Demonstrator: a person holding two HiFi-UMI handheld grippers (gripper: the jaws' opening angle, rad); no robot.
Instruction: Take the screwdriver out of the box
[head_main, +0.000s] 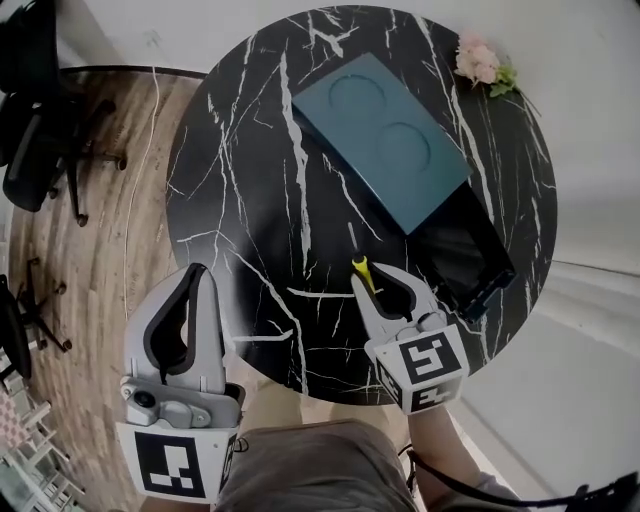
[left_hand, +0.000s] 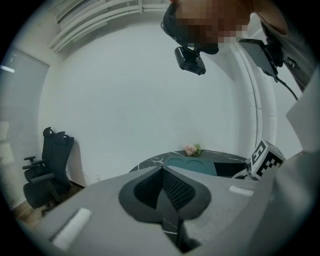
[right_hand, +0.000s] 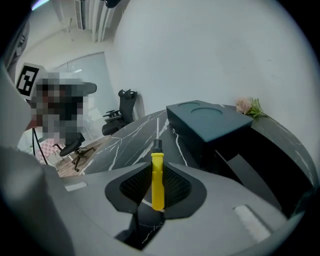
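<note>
Head view: right claw (head_main: 372, 276) (around screwdriver (head_main: 362, 271)) over table (head_main: 250, 150)

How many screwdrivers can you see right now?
1: the screwdriver is clamped in the right gripper, above the table, beside the box. The box's dark open end could hide more.

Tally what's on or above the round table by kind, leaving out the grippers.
box: 1
screwdriver: 1
flower sprig: 1
Total: 3
</note>
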